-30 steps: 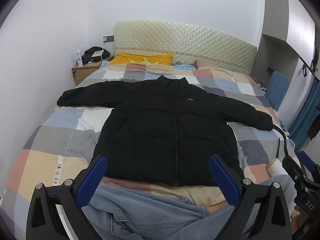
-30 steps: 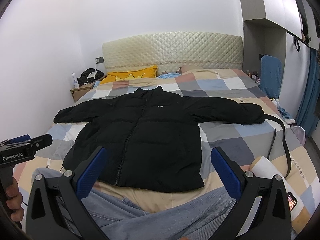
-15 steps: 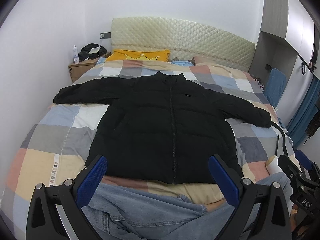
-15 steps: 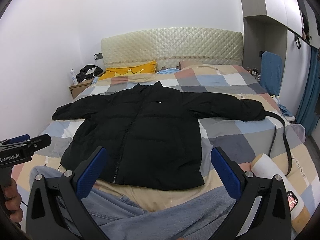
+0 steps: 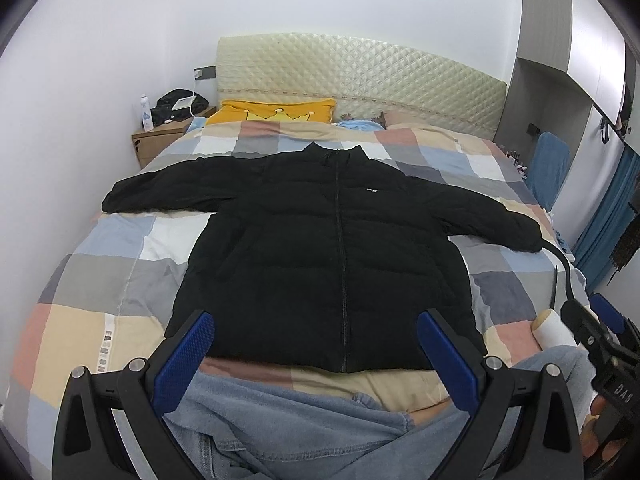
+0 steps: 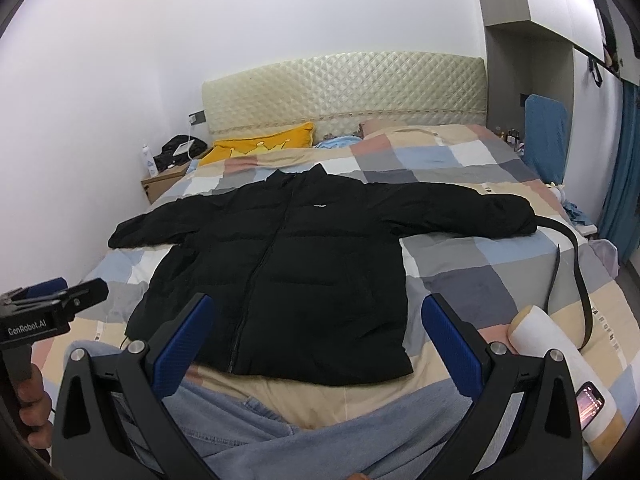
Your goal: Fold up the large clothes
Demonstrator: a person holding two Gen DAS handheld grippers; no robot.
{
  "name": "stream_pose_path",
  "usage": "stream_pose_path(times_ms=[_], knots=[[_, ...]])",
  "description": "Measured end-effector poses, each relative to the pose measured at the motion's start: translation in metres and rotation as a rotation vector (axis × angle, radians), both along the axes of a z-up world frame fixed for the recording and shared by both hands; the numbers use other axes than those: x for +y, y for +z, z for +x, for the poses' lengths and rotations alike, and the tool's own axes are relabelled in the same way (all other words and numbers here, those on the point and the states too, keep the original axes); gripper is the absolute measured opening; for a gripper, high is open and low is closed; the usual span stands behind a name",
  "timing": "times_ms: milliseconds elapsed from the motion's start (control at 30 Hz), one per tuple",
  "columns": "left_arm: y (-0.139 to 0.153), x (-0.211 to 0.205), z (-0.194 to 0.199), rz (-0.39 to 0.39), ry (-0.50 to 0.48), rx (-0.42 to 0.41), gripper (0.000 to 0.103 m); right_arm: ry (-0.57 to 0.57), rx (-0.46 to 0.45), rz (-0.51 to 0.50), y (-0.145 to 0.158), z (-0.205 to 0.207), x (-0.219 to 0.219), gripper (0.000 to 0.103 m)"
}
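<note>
Jacket [image 5: 332, 264], black, quilted and puffy, lies zipped and flat with sleeves spread on the checked bed [image 5: 100, 264]; denim jeans [image 5: 288, 428] at 6 o'clock. Left claw [image 5: 316, 356] and right claw [image 6: 316, 336] gape, released.

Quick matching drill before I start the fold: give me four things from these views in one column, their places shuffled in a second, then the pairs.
Things:
1. black jacket
2. yellow pillow
3. black belt
4. spray bottle

Places:
A. on the nightstand beside the wall
B. spread flat, sleeves out, mid-bed
C. against the headboard
D. curving from the jacket's sleeve end on the right gripper's side toward the bed's foot

Pairs: 1-B, 2-C, 3-D, 4-A
</note>
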State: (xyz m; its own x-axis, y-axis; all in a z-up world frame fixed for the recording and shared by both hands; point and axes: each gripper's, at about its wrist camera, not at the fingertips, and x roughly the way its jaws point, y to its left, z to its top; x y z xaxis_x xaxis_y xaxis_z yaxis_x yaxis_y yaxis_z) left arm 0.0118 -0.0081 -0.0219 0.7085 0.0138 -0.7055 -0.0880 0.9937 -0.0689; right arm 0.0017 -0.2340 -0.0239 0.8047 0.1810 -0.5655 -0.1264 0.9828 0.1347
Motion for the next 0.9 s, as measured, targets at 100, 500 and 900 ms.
stream_pose_path(times_ms=[100, 500, 900], knots=[[0.000, -0.002, 0.008, 0.000, -0.004, 0.000, 0.102, -0.004, -0.001, -0.004, 0.001, 0.006, -0.002, 0.103], [0.042, -0.021, 0.063, -0.004, -0.118, -0.126, 0.102, -0.046, -0.064, 0.009, 0.035, 0.052, -0.047, 0.103], [0.022, -0.033, 0.120, -0.043, -0.190, -0.216, 0.102, -0.176, -0.232, 0.003, 0.053, 0.150, -0.130, 0.103]])
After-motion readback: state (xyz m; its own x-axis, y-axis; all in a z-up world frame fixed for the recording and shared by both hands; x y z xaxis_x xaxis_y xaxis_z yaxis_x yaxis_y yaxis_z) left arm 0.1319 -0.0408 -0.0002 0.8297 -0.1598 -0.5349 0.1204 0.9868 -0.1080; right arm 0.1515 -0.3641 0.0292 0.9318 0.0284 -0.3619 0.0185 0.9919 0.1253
